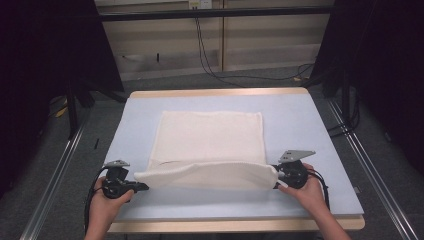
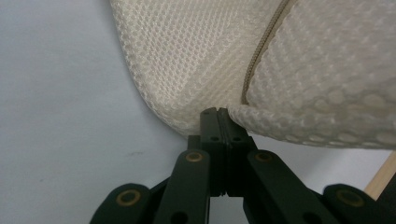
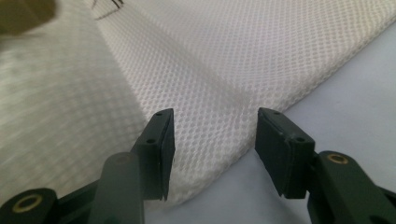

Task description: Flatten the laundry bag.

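high view: a cream mesh cloth (image 1: 207, 145) lies on the pale blue table (image 1: 300, 130), roughly central. its near edge is folded up and over, forming a raised roll that runs between the two hand-held grippers.

left gripper (image 1: 141, 187): jaws fully together, pinching the near left corner of the cloth. the left gripper view confirms it; the corner of the cloth (image 2: 196, 65) sits at the closed tips, with a tan seam cord (image 2: 259, 49) running up just beside the pinch point.

right gripper (image 1: 275, 175): at the near right corner of the cloth. in the right gripper view the jaws stand about half apart, with the edge of the cloth (image 3: 219, 93) lying between and under them. neither of the pads (image 3: 164, 149) presses on the fabric. no hold on this side.

handling assessment: the fabric appears light, soft and fully limp; it sags between supports and keeps no shape of its own. the open honeycomb weave should give the pads good bite, so slipping looks unlikely. it is not fragile, though a jaw edge could snag the mesh.

recommended hold: at the corners or along the seamed hem, where layers double up and give more to pinch. with one corner free, any lift by the left gripper alone would likely drag the cloth askew.
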`<action>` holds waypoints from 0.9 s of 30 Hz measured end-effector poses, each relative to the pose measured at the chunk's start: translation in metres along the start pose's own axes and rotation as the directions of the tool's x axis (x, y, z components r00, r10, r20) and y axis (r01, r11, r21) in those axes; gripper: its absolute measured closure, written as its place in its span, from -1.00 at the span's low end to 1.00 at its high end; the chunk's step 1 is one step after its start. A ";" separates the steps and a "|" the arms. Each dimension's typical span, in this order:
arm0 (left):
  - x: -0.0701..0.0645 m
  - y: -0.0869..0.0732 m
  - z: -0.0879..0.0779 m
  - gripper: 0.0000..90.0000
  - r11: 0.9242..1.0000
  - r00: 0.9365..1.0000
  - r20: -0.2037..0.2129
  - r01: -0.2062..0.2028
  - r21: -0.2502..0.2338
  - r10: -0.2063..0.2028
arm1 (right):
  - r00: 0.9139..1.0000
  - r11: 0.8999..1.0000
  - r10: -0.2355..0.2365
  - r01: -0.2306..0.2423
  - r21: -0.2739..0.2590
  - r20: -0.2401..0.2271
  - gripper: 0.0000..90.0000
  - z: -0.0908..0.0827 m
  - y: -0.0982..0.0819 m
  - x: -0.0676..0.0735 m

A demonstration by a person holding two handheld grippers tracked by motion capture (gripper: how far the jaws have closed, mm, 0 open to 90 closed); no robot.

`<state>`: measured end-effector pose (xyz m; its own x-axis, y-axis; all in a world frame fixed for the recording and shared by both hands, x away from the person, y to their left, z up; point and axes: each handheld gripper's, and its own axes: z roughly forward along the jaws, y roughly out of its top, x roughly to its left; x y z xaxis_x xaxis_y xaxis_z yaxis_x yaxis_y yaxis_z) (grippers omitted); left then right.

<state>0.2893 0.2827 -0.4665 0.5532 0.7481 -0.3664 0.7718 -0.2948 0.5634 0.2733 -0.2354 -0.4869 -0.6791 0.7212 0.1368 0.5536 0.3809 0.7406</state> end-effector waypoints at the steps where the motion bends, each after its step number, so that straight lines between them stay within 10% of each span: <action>1: 0.000 0.000 0.000 0.99 1.000 1.000 0.000 0.002 -0.002 -0.002 | 1.000 1.000 -0.011 0.011 -0.003 0.014 0.08 0.001 0.001 0.001; 10: -0.002 0.002 0.002 0.99 1.000 1.000 -0.011 -0.012 0.001 0.012 | 0.999 0.999 -0.028 0.027 0.016 0.021 0.89 0.002 0.005 -0.002; 27: -0.002 0.029 0.015 0.99 0.996 0.999 -0.031 -0.042 -0.083 0.040 | 0.992 1.000 0.016 -0.013 -0.025 0.121 0.95 0.009 0.021 -0.037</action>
<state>0.3150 0.2639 -0.4603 0.5732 0.7541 -0.3204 0.7192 -0.2757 0.6378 0.3145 -0.2494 -0.4823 -0.6069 0.7919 0.0675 0.5497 0.3569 0.7553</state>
